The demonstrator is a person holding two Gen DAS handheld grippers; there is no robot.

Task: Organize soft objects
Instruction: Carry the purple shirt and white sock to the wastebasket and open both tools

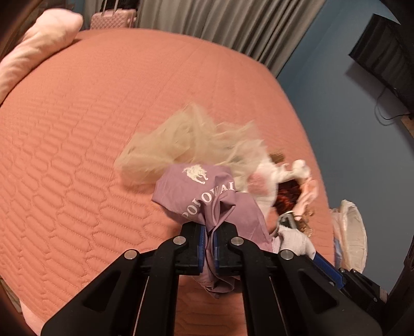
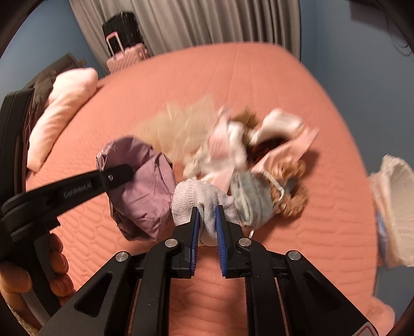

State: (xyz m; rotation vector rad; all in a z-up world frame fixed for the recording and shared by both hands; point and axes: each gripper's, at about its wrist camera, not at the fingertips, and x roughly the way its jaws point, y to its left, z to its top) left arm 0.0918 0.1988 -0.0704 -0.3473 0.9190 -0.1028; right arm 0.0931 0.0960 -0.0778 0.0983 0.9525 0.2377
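Setting: a bed under a quilted salmon bedspread [image 1: 77, 144]. A pale pink pillow [image 2: 62, 108] lies at 10 o'clock, a pink suitcase [image 2: 126, 58] stands before grey curtains [image 1: 207, 23] at 12 o'clock, and a white basket [image 2: 393, 212] sits off the bed edge at 3 o'clock.

Obstructions: a blurred heap of soft items [image 2: 258, 155] lies just beyond both tools, with a blond furry piece [image 1: 186, 144], pink and white cloths, a grey-blue cloth [image 2: 251, 199], and a brown curly item with a metal hook.

Item 1: mauve garment [image 1: 207, 196], crumpled, lifted above the bedspread at centre, pinched between the closed jaws of the left gripper [image 1: 210, 245]. White print shows a lion emblem and the letters "POLOWAL", partly folded away.

Item 2: white knit sock [image 2: 201, 204], bunched, clamped by the right gripper [image 2: 207, 232], just right of the garment.

The left tool's side reads "GenRobot.AI". A hand [image 2: 54, 266] grips its handle at 8 o'clock.
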